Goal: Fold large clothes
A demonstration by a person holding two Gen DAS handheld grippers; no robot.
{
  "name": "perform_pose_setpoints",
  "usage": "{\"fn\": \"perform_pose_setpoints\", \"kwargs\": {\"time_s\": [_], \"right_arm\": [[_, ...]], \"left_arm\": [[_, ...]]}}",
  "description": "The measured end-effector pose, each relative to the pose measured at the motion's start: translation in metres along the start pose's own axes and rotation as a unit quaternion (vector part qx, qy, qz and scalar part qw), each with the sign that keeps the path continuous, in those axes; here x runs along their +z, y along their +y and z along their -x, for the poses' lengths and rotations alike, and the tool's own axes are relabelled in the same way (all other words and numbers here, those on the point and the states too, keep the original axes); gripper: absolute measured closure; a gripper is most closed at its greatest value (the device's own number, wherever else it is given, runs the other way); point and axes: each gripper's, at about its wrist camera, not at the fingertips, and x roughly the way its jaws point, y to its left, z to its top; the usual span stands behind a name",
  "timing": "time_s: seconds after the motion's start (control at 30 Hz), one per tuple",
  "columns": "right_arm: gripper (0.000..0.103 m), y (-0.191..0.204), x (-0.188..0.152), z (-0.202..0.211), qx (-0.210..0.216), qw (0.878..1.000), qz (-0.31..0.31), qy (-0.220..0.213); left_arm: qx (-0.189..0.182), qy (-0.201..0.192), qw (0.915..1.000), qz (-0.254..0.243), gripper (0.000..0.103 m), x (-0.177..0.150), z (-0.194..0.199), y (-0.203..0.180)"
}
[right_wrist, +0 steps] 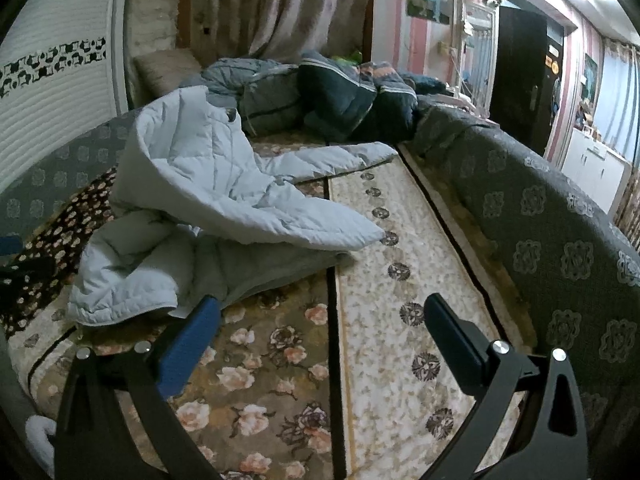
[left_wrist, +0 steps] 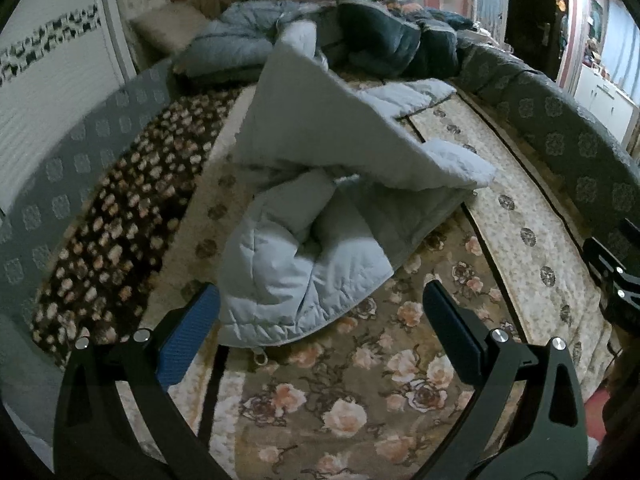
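- The left gripper (left_wrist: 320, 320) has its jaws spread wide and empty; the near hem of the pale blue quilted coat (left_wrist: 320, 184) lies just beyond them, nearly brushing the blue finger at 9 o'clock.
- The right gripper (right_wrist: 320, 320) is likewise spread wide with nothing between the fingers, only floral rug (right_wrist: 256, 360) under it. The coat (right_wrist: 208, 208) sits at 10 o'clock from these jaws.
- The coat lies in a loose heap on the rug: one panel is thrown over and stands up in a peak, a sleeve (right_wrist: 332, 158) trails off towards 1 o'clock, and the lower part is bunched.
- By my reading the fold is barely begun: nothing lies flat or squared, and both hems and sleeves have yet to be smoothed and brought in.
- Farther off at 12 o'clock, a pile of darker quilted garments (left_wrist: 392, 36) waits unfolded, so most of the job looks left.
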Motion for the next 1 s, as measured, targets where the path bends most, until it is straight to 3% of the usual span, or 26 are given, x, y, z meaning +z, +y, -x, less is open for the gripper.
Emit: {"fn": "perform_pose_setpoints", "kwargs": {"time_s": [0.23,0.43,0.53,0.77,0.9,1.0], "right_arm": [[0.001,-0.006,-0.003,-0.018,0.007,1.000,-0.012,0.022],[0.001,0.005,-0.007,-0.019,-0.035,0.999,0.030,-0.006],[0.001,0.013,-0.008,-0.030,-0.048,0.997,0.055,0.004],[0.002,0.011,-0.014,-0.056,-0.021,0.997,0.057,0.036],[0.001,0.006,-0.021,-0.063,-0.040,0.997,0.053,0.041],[0.001,0.003,-0.021,-0.074,-0.031,0.997,0.053,0.055]], "left_arm": [[-0.005,0.003,0.9999,0.012,0.003,-0.003,-0.021,0.014],[-0.007,0.013,0.9999,-0.001,0.003,-0.010,-0.041,0.013],[0.003,0.010,0.9999,-0.010,0.003,-0.010,-0.046,0.011],[0.012,0.000,0.9999,-0.006,0.003,0.000,-0.055,0.013],[0.018,0.015,0.9995,-0.019,0.003,0.007,-0.071,0.012],[0.030,0.020,0.9988,-0.032,0.003,0.011,-0.087,0.013]]}}
